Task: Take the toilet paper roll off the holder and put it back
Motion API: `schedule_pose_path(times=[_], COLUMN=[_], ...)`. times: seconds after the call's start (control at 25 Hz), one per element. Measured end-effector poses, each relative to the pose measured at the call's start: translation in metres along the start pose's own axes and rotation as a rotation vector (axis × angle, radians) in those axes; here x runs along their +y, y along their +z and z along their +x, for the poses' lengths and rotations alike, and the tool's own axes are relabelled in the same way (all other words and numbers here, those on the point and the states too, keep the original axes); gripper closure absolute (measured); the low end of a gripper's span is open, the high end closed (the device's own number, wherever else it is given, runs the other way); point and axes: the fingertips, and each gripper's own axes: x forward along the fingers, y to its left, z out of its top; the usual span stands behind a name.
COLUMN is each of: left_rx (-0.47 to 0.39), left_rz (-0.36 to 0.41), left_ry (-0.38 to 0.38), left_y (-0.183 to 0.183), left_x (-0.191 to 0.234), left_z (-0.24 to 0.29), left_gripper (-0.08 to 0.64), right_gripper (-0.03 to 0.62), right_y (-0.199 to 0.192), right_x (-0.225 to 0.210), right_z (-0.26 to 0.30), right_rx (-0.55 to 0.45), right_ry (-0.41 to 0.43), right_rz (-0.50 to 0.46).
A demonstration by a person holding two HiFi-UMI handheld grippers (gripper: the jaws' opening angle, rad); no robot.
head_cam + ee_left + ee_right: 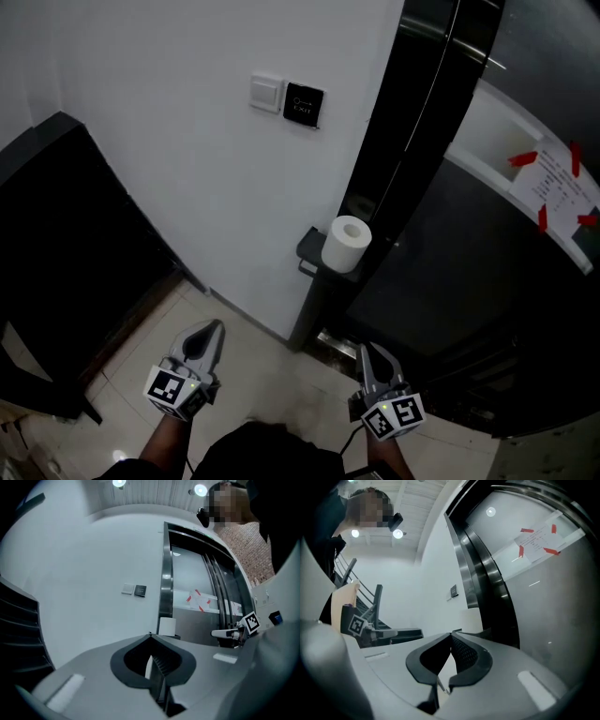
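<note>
Presently listed, by item:

- Toilet paper roll (347,244): white, stood on end with its hollow core upward. It is seated on the holder (312,251), far centre, and is judged not yet taken off
- Holder: a small dark bracket fixed where the white wall (187,141) meets the dark door frame (375,178). Whether a peg runs up through the core cannot be told
- Left gripper (214,330): near left, held over the tiled floor (272,375). Its fingers are closed tip to tip with nothing between them, and it is well apart from the roll
- Right gripper (367,352): near right, just below the roll's line. Its fingers are likewise pressed together and empty, and it is aimed towards the frame
- Wall switch (266,92) and black key panel (304,103): set side by side, far and high on the wall
- Paper notice (553,183): fixed with red tape, far right
- Dark stair structure (56,234): far left

Step in hand, as judged: the approach to the roll. It would be done well if one gripper's fingers were spread wide before arrival and brought level with the roll's middle. They would then be closed gently across its soft sides, so that the paper is not crushed. A straight upward lift is advised until the roll is seen clear of the bracket. The second gripper is best kept aside of the frame
</note>
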Motion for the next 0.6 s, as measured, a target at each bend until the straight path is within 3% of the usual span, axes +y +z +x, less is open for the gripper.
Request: schedule_pose_path(times=[0.32,0.6], left_rx=[0.024,-0.001], left_rz=[-0.039,-0.031], left_ry=[-0.059,-0.036], left_y=[-0.007,-0.001], left_x=[0.009,0.011], left_z=[0.024,0.052], left_gripper=[0.56,0.56], right_gripper=[0.578,0.578], right_y=[-0.009,0.009], right_x=[0.004,-0.021], right_z=[0.029,0.057], right_rx=[0.056,0.035], right_ry=[-0.005,-0.01], right_rz=[-0.028,-0.085])
